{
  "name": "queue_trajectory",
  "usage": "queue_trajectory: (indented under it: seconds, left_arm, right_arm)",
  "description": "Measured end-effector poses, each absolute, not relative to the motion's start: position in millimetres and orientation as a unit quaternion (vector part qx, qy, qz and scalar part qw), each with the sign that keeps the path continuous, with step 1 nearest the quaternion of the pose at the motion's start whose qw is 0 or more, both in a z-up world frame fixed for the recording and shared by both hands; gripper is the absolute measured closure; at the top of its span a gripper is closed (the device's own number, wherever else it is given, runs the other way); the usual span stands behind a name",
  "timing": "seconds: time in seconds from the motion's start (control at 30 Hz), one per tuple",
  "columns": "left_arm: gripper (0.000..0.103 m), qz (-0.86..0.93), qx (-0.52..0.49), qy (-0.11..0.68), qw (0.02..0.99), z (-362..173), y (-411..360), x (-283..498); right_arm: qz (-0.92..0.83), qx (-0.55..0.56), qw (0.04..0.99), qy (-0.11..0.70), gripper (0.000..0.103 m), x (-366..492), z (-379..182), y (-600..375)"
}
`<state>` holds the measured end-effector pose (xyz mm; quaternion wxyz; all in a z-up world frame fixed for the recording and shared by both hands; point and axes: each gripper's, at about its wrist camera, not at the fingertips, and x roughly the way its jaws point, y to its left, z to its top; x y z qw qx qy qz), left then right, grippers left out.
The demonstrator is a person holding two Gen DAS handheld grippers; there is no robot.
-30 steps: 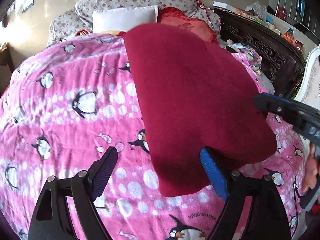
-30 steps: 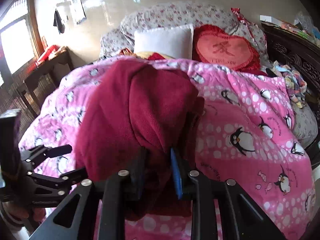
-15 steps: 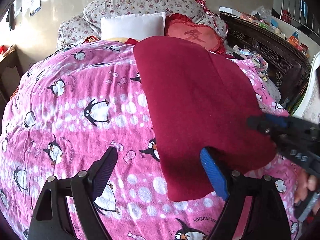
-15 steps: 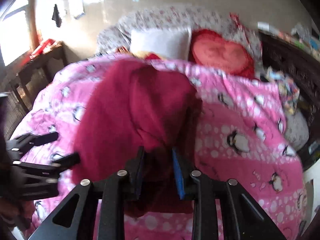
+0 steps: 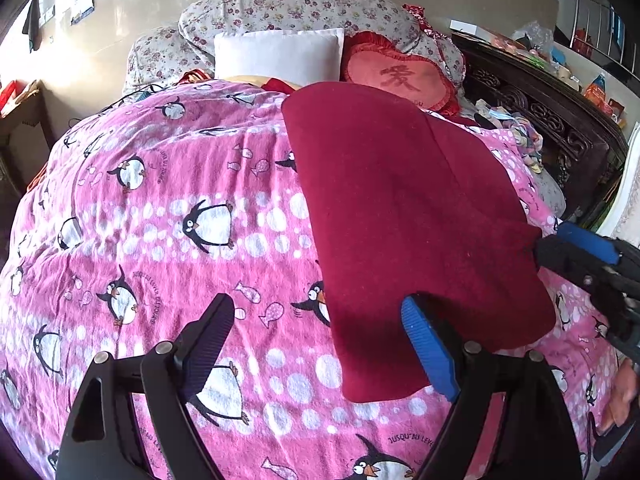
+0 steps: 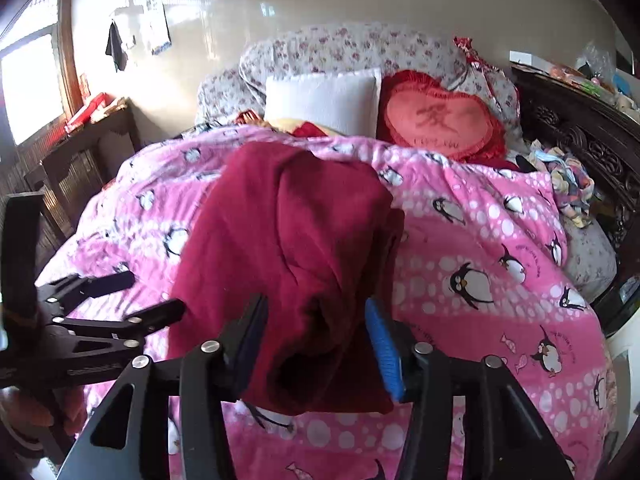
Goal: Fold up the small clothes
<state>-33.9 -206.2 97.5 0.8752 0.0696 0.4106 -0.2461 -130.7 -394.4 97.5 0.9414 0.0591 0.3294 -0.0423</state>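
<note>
A dark red garment (image 5: 400,208) lies folded lengthwise on the pink penguin bedspread (image 5: 180,220). My left gripper (image 5: 320,336) is open and empty, its jaws wide, at the garment's near left corner. My right gripper (image 6: 316,328) is open with the garment's near right edge (image 6: 288,248) bunched loosely between its fingers. In the left wrist view the right gripper (image 5: 576,252) shows at the garment's right edge. In the right wrist view the left gripper (image 6: 120,300) shows to the left of the garment.
A white pillow (image 5: 280,56), a red heart cushion (image 5: 396,76) and floral bedding (image 5: 300,4) lie at the head. A dark carved wooden frame (image 5: 560,128) with a heap of small clothes (image 6: 568,184) runs along the right. A wooden table (image 6: 80,136) stands left.
The right gripper's jaws have opened from shut on the garment's edge, and the cloth now sits loose between them. Both cameras have pulled back a little.
</note>
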Motion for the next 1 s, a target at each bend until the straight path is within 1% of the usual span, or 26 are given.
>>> queue_trajectory:
  seconds: [0.03,0.2,0.53,0.8,1.0]
  left_arm:
    - [0.018,-0.246,0.068,0.412,0.875,97.7,-205.7,-33.4]
    - [0.018,-0.245,0.056,0.418,0.873,98.0,-203.4,-30.9]
    - [0.017,-0.240,0.059,0.417,0.875,98.2,-204.5,-30.1]
    - [0.017,-0.246,0.034,0.429,0.868,96.9,-202.8,-26.0]
    - [0.011,-0.249,0.028,0.425,0.870,98.0,-202.7,-22.8]
  right_arm:
    - [-0.043,0.060,0.942,0.328,0.037,-130.4,98.4,-394.2]
    - [-0.049,0.060,0.940,0.331,0.025,-126.6,96.6,-392.2]
    - [-0.062,0.067,0.939,0.332,0.025,-123.5,91.4,-392.9]
    - [-0.067,0.063,0.938,0.333,0.021,-121.6,90.8,-391.8]
    - [-0.071,0.065,0.938,0.332,0.018,-120.5,90.3,-393.4]
